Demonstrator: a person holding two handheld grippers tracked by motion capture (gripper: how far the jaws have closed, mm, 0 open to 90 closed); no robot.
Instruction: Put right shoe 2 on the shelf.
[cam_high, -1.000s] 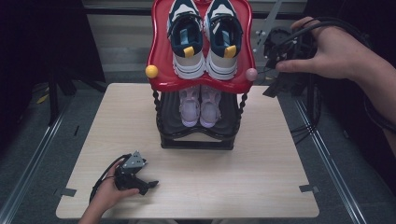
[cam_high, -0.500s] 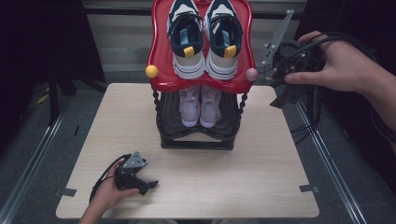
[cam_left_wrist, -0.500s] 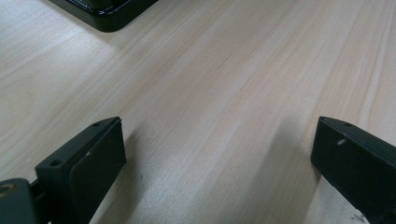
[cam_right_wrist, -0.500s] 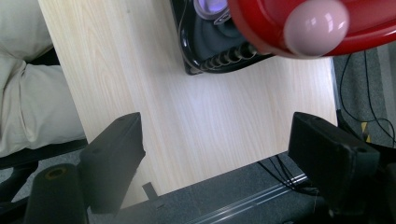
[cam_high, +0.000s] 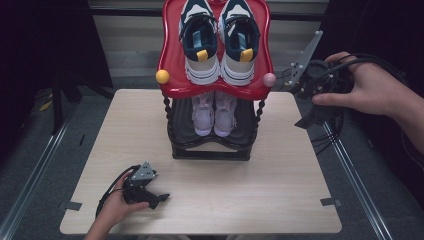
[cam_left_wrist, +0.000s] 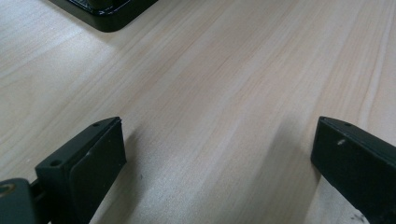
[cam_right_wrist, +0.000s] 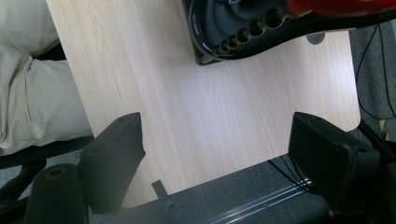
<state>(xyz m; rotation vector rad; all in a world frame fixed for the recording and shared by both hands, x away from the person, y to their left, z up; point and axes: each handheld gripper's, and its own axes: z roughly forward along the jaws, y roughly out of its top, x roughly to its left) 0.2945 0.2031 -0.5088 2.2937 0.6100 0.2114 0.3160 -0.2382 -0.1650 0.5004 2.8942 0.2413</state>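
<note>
Lilac shoes: heels hidden under red shelf (toes visible); navy sneakers apparently cropped at top edge.

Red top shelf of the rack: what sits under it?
Under the red top shelf a pale pair of shoes rests on the black lower shelf; their heels are covered.
</note>
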